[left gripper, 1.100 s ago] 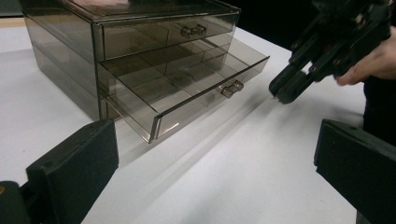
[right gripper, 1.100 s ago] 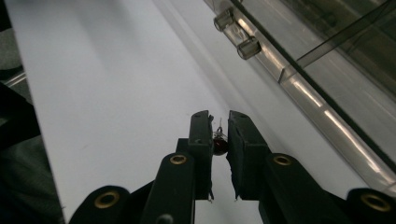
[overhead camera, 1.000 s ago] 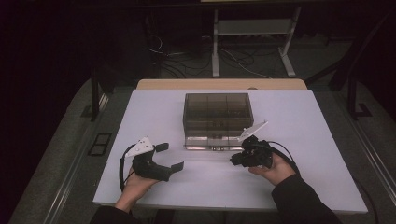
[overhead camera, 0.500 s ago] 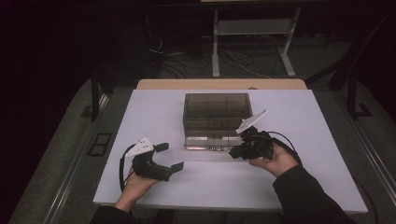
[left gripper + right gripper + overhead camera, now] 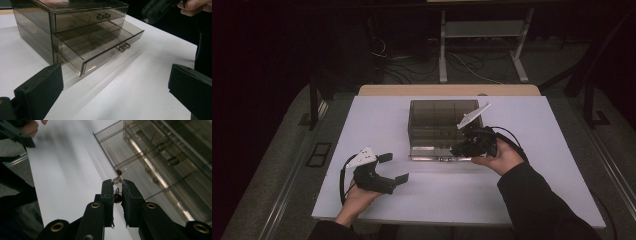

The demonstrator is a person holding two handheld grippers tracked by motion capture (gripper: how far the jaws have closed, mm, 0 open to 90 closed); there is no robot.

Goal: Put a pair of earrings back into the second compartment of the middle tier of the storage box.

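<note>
From the high view, a smoky clear drawer box (image 5: 442,127) sits mid-table (image 5: 542,200), with the right gripper (image 5: 460,149) at its front right corner and the left gripper (image 5: 393,168) resting apart, jaws wide. The left gripper view shows the middle drawer (image 5: 100,47) pulled out. In the right gripper view, the jaws pinch a small dark red object (image 5: 117,197) over the open drawer.

The smoky clear drawer box (image 5: 443,127) stands at the bench's (image 5: 377,120) middle toward twelve o'clock, its pulled-out drawer (image 5: 100,47) jutting toward six and blocking that approach. The right claw (image 5: 460,150) crowds the drawer's four o'clock corner. From seven to nine o'clock bare bench lies open around the left claw (image 5: 393,168).
</note>
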